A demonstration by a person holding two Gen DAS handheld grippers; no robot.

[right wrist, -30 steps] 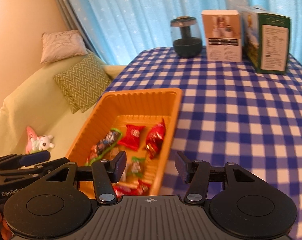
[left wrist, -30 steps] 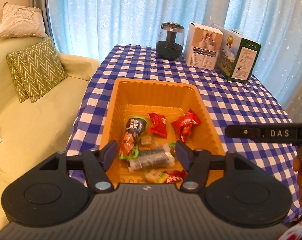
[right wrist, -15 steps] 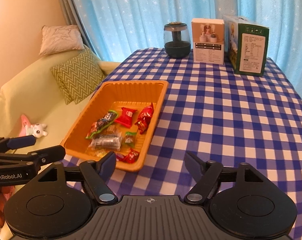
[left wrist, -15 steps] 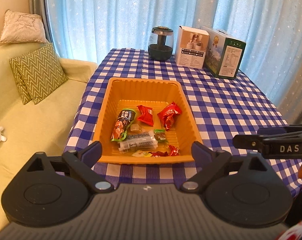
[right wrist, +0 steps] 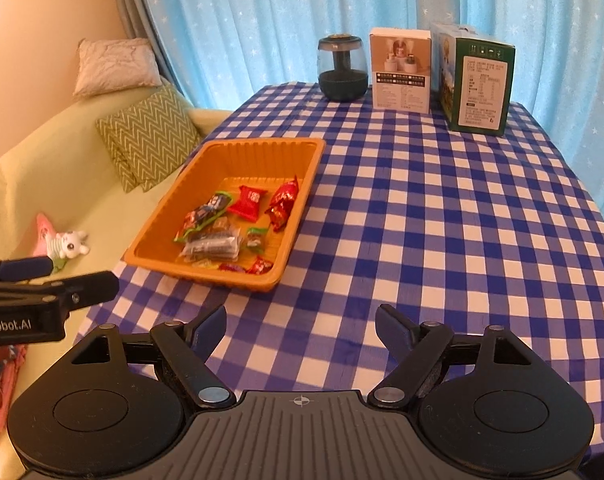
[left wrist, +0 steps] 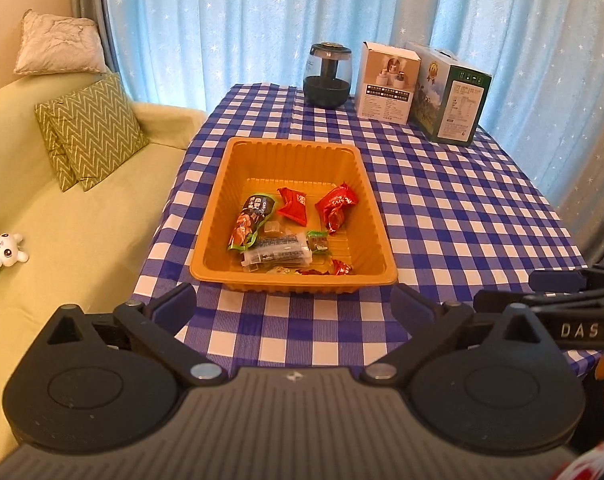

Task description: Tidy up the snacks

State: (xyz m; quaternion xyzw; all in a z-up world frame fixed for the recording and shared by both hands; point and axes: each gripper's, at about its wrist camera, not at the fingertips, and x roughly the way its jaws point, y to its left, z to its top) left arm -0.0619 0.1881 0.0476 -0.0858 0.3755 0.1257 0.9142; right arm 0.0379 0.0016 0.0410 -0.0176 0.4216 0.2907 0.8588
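Note:
An orange plastic tray (left wrist: 294, 145) sits on the blue checked tablecloth (left wrist: 461, 216) near the table's left edge. It holds several wrapped snacks: two red packets (left wrist: 293, 207), a dark packet with a green edge (left wrist: 249, 226), a clear-wrapped dark bar (left wrist: 278, 254) and small sweets. My left gripper (left wrist: 292, 300) hovers above the cloth in front of the tray, its jaws opening wide with nothing between them. Right of the tray (right wrist: 262, 144), my right gripper (right wrist: 302, 316) hangs over bare cloth. Its jaws are opening too and hold nothing.
At the table's far end stand a dark glass jar (left wrist: 327, 76), a white box (left wrist: 387, 80) and a green box (left wrist: 449, 98). A pale green sofa (left wrist: 82, 240) with zigzag cushions (left wrist: 90, 128) and a plush toy (left wrist: 4, 252) borders the table's left side.
Both grippers have drawn back and up from the tray, which now looks smaller and farther off. The jaws of both have spread wider; nothing was picked up.

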